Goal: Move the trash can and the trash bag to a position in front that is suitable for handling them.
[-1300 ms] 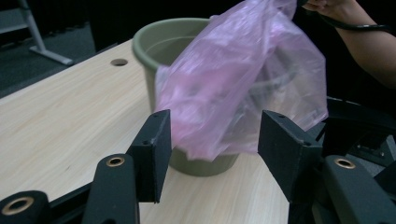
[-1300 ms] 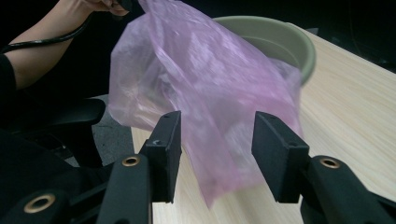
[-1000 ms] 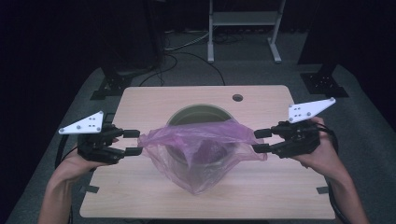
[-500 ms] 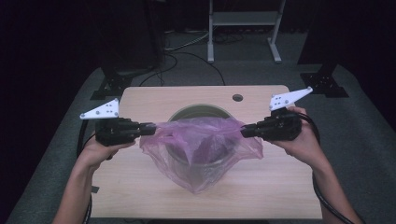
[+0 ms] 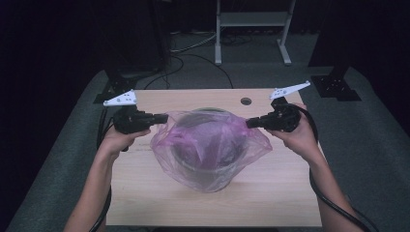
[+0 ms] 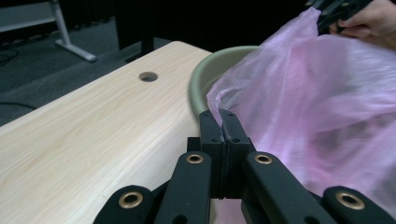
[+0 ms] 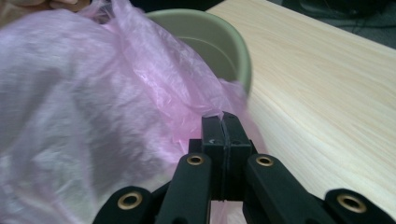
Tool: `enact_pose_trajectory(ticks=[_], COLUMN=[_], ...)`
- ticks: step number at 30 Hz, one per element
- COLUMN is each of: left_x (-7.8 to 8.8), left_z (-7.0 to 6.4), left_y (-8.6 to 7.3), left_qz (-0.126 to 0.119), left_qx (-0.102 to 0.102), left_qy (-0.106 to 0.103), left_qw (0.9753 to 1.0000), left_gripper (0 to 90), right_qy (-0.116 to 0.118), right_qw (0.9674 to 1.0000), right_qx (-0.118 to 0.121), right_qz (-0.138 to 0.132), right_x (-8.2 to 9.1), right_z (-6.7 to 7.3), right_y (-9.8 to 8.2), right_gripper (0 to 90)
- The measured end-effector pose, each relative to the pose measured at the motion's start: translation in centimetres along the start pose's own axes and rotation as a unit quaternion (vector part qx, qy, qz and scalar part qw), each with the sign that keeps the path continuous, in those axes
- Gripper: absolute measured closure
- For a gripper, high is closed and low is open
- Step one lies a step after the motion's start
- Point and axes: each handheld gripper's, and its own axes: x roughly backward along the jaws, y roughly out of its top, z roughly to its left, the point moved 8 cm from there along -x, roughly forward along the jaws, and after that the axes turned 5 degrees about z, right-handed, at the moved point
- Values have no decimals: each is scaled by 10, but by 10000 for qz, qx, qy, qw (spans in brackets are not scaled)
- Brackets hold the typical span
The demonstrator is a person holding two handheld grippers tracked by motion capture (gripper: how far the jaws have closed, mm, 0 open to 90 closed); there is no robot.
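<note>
both claws grasp the pink bag over a bowl on the wooden table, dark room.

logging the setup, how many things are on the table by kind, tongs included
pink plastic bag: 1
green bin: 1
tongs: 2, left tongs and right tongs, each shut on an edge of the bag
total: 4

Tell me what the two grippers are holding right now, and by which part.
Both hold the pink plastic bag by its rim: left gripper pinches one edge, right gripper the opposite edge.
</note>
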Motion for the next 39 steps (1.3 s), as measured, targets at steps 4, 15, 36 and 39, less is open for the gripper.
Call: enact_pose_trajectory(ticks=[4, 15, 36, 39], left_x=[-8, -26, -58, -57], left_z=[11, 32, 47, 47], left_y=[-5, -23, -50, -59], left_qz=[18, 141, 451, 439], left_qx=[177, 491, 849, 923], left_qy=[92, 235, 264, 195], left_qw=[9998, 9984, 9950, 9946], left_gripper=[899, 899, 900, 900], right_qy=[-72, -180, -342, -276], right_qw=[9998, 9984, 9944, 9941], right_qx=[-175, -519, -870, -955], right_qz=[64, 145, 493, 444], right_x=[-7, -24, -50, -49], right_z=[-11, -34, -59, -63], right_y=[-4, -13, -41, -49], right_gripper=[900, 900, 900, 900])
